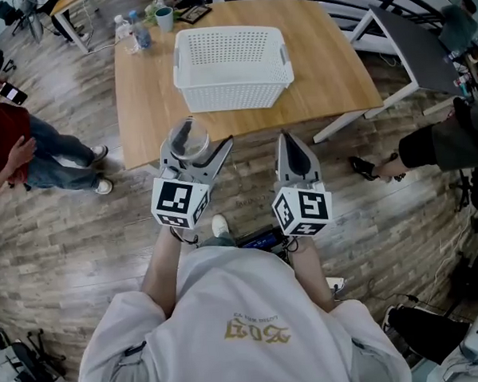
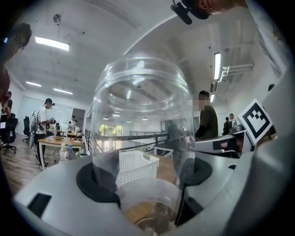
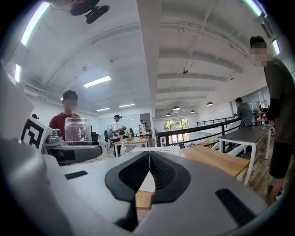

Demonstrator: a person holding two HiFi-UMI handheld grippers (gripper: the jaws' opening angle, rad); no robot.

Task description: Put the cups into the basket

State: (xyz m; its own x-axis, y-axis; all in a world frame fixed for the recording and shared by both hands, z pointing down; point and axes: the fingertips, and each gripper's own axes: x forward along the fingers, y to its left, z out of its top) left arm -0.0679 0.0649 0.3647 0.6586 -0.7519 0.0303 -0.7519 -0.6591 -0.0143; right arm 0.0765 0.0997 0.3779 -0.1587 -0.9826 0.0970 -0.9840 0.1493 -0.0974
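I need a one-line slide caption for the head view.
Left tool holds a clear cup near the wooden table bearing a white basket; right tool shut, empty.

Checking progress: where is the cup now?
Head view, left: the clear cup sits in the left gripper, near the table edge, before the white basket.

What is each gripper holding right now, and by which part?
The left gripper clamps a clear cup by its lower sides, one jaw on each side. The right gripper is shut and empty.
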